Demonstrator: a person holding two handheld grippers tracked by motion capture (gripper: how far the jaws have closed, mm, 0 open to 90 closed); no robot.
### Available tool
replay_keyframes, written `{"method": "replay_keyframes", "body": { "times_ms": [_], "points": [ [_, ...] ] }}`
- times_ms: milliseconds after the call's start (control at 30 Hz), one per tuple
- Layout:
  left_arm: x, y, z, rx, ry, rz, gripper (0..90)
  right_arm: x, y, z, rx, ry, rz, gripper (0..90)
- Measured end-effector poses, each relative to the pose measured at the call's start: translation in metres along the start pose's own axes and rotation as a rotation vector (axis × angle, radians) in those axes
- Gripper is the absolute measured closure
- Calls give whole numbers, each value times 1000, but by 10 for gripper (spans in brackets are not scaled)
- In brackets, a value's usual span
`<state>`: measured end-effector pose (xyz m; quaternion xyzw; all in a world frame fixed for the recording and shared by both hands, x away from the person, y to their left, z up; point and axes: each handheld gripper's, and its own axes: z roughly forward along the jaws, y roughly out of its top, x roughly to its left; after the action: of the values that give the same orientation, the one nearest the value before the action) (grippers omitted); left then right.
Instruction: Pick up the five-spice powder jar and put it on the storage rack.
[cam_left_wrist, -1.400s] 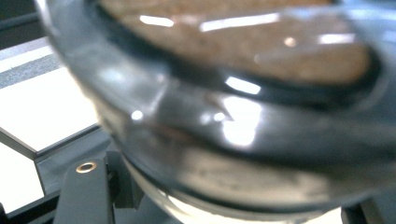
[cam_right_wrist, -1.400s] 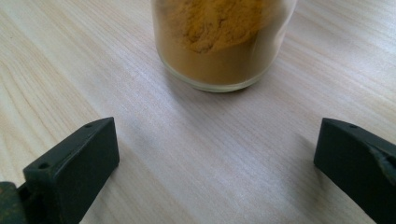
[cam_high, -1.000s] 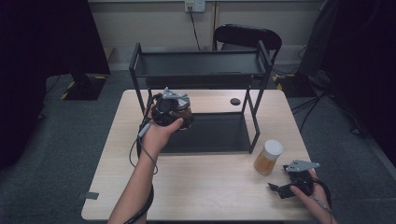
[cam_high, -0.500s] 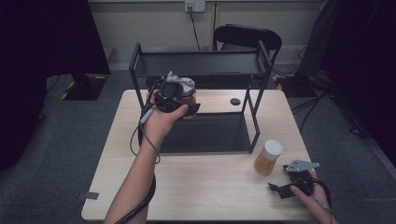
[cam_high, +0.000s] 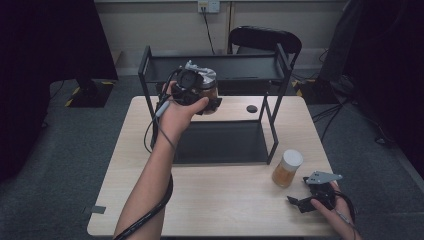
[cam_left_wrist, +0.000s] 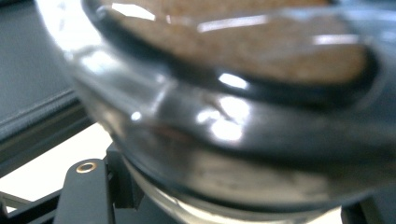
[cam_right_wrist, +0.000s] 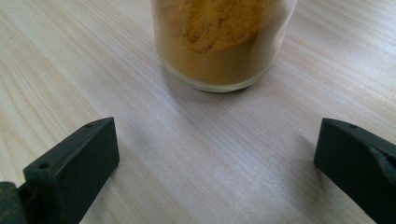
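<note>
L gripper clamped on a glass jar of brown powder, held in the air at the front of the black rack's top shelf. R gripper sits low at the table's near-right corner, jaws wide apart w/ nothing between, just short of the jar of orange powder standing upright on the table.

A light wooden table bears a black rack and a white-lidded jar.
</note>
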<state>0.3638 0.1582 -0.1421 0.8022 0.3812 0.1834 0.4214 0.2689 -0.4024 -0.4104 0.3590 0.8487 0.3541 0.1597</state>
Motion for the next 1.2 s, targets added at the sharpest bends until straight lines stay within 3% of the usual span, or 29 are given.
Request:
{"method": "replay_keyframes", "body": {
  "times_ms": [433, 767, 1200],
  "points": [
    [-1, 24, -9, -1, 11, -12, 313, 0, 0, 0, 0, 0, 0, 0],
    [-5, 46, -16, 8, 62, -18, 313, 0, 0, 0, 0, 0, 0, 0],
    [5, 58, -4, 0, 124, -73, 313, 0, 0, 0, 0, 0, -1, 0]
  ]
}}
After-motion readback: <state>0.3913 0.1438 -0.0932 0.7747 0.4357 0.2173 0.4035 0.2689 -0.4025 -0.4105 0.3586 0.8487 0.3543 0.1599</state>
